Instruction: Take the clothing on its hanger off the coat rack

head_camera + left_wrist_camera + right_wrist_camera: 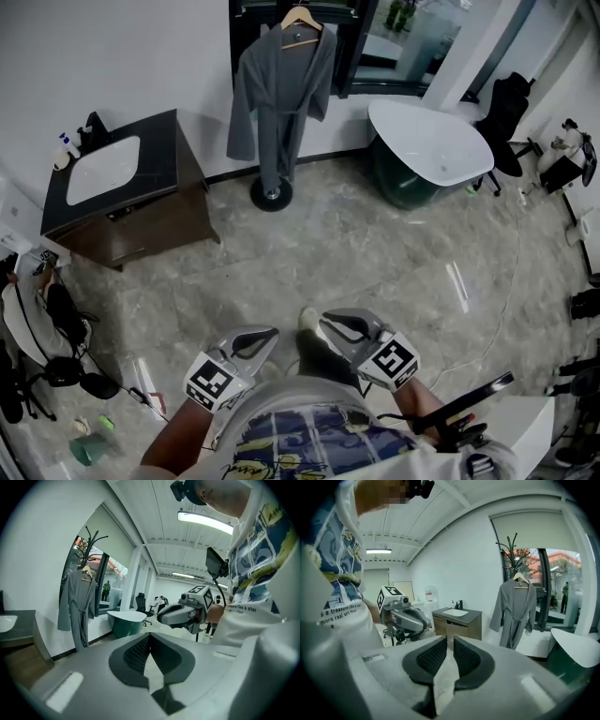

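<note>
Left gripper (pixel 149 638): jaws clenched, pads meeting at the tips, nothing between them. Right gripper (pixel 450 640): jaws released, a narrow gap between the pads and only bare floor seen through it. Both grippers are held close in front of the person's torso, side by side and just apart, each pointing forward and slightly downward. The task's item, a grey robe (pixel 281 94), hangs on a wooden hanger (pixel 301 19) on the coat rack (pixel 271 194), well ahead of both grippers across open marble floor (pixel 375 262); neither gripper touches it. From the left gripper the robe lies ahead and to its left; from the right gripper it lies ahead and to its right. The robe's belt is tied at the waist and its hem hangs just above the rack's round base. The rack stands against the wall beside a dark-framed window (pixel 548 588). A dark-topped vanity with a white basin (pixel 122 187) sits ahead and left of the left gripper, well apart from it. A white bathtub (pixel 427 141) sits ahead and right of the right gripper, with a black office chair (pixel 502 112) beyond it.
</note>
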Demonstrator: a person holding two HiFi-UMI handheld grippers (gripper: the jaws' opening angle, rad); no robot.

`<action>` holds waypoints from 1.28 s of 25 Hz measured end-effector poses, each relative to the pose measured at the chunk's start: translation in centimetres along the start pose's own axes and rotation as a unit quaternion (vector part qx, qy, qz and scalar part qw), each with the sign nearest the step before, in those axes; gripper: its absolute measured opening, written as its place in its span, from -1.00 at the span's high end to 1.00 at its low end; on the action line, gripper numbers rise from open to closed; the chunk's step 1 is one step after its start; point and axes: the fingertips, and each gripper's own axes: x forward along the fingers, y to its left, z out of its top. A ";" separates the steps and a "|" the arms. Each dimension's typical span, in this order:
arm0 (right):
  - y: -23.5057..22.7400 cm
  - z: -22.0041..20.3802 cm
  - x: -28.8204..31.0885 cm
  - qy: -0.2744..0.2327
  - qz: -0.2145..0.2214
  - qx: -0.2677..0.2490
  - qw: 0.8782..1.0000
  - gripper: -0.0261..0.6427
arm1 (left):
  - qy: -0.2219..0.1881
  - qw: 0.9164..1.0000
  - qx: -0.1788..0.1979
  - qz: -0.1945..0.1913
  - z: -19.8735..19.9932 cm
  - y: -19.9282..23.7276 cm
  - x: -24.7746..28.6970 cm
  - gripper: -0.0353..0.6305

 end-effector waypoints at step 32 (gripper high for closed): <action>-35.9 5.4 6.2 -0.015 -0.105 0.042 0.993 0.59 | -0.031 0.977 0.105 0.185 32.3 49.5 17.2 0.15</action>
